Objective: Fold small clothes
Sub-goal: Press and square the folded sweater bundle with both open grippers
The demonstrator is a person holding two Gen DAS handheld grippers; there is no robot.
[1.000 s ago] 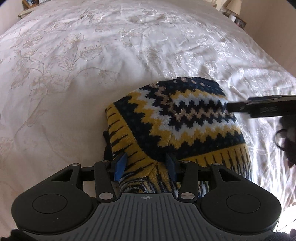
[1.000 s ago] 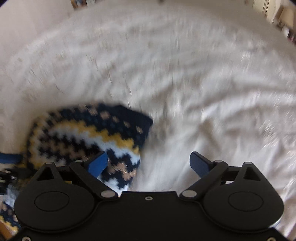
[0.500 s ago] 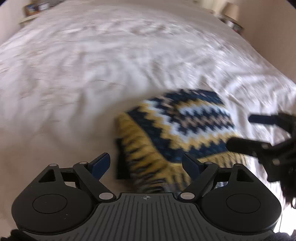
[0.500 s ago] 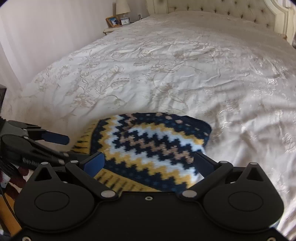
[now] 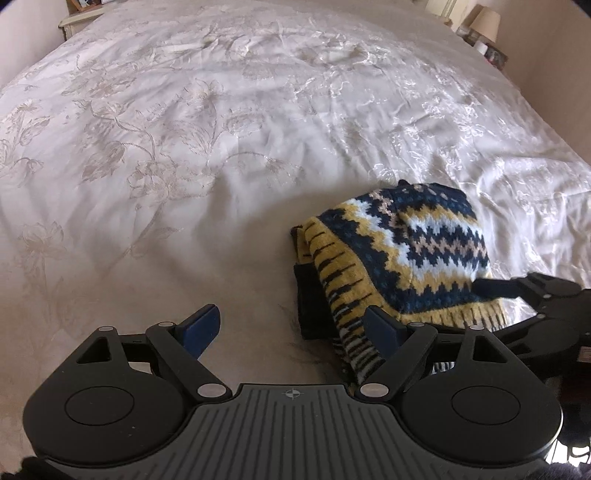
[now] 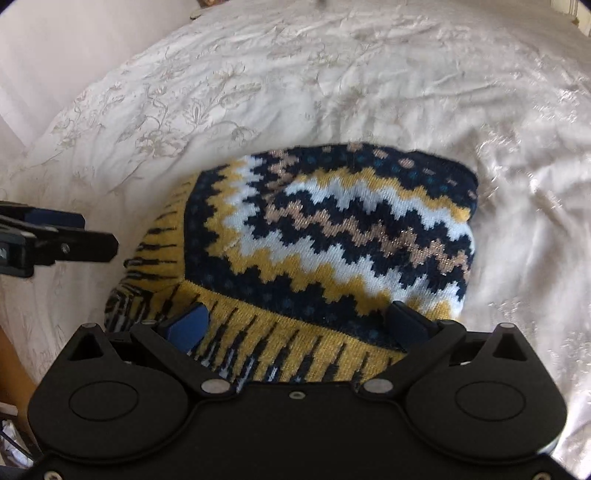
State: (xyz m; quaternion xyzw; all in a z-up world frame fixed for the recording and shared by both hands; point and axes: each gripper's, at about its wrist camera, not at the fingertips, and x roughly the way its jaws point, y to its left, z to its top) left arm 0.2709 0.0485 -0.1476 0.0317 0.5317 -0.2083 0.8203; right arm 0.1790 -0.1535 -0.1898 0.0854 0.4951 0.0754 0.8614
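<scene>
Sweater [image 6: 332, 236] fills right view; lamp [image 5: 484, 23] left's.

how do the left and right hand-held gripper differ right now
The left hand-held gripper has bare white bedspread between its fingers, with the knitted garment off to its right; the right hand-held gripper straddles the garment's yellow ribbed hem. The left one's body is ribbed grey, the right one's plain black. Both are open, hold nothing, and have blue finger pads.
</scene>
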